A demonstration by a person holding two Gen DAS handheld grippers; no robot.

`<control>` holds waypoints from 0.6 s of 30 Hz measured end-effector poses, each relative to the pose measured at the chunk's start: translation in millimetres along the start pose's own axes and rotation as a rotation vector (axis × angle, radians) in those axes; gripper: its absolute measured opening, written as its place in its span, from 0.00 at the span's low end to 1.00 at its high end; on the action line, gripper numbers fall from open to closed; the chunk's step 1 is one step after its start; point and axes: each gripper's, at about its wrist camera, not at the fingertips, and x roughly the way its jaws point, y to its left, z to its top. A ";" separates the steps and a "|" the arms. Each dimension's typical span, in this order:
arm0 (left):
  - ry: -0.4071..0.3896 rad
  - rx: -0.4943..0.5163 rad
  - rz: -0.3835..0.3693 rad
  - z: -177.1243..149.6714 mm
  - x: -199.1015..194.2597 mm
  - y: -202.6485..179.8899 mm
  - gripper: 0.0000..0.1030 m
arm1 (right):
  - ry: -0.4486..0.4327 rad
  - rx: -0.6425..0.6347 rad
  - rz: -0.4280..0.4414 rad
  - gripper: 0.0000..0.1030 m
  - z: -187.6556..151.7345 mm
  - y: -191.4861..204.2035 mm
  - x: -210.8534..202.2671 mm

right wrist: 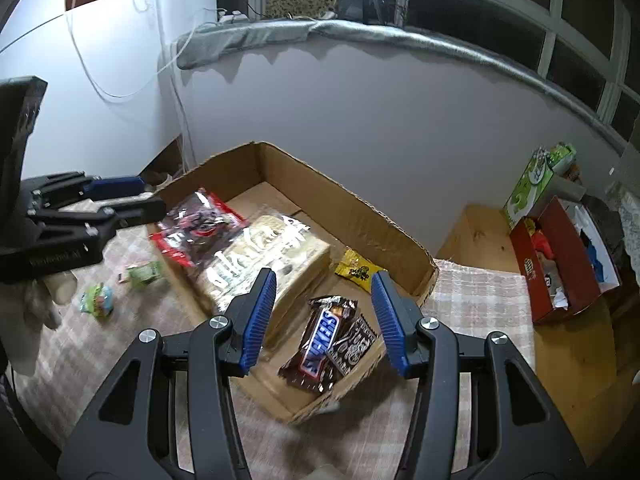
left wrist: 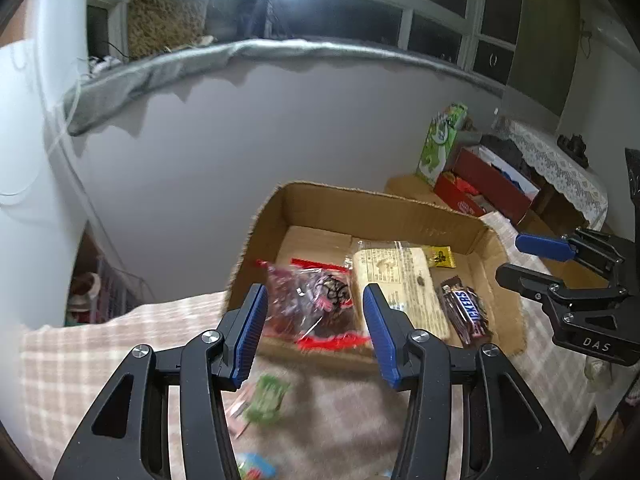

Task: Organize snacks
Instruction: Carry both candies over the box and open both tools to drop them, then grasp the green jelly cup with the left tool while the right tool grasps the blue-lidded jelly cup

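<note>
While both tongs, left tongs and right tongs, hang spread and empty above the cardboard box, you next collect the green candy beside it.

**Two wrist cameras, one box between them**

The left wrist camera looks forward and down along its own fingers, from the near left side of the cardboard box, quite close above the checked tablecloth. The right wrist camera looks the same way from the near right side. Both views share the box, the Snickers bar, the grey wall and the window. Each view catches the other gripper at its edge.
</note>
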 end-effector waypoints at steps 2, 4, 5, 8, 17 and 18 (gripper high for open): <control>-0.023 -0.010 0.011 -4.3 -17.6 5.4 0.47 | -0.008 -0.001 0.010 0.50 -3.6 4.6 -10.6; -0.042 -0.024 0.016 -11.6 -37.8 10.6 0.47 | -0.020 -0.006 0.025 0.50 -8.0 10.1 -23.6; -0.052 -0.027 0.024 -15.6 -47.9 12.5 0.47 | -0.025 -0.009 0.029 0.50 -10.5 13.0 -29.4; -0.083 -0.047 0.046 -30.6 -83.4 19.0 0.47 | -0.044 -0.014 0.054 0.50 -21.3 23.2 -51.1; -0.139 -0.111 0.108 -86.9 -158.3 25.3 0.47 | -0.088 -0.048 0.122 0.50 -66.0 60.8 -110.6; -0.138 -0.121 0.105 -94.9 -162.6 25.2 0.47 | -0.091 -0.051 0.129 0.50 -70.9 64.1 -114.5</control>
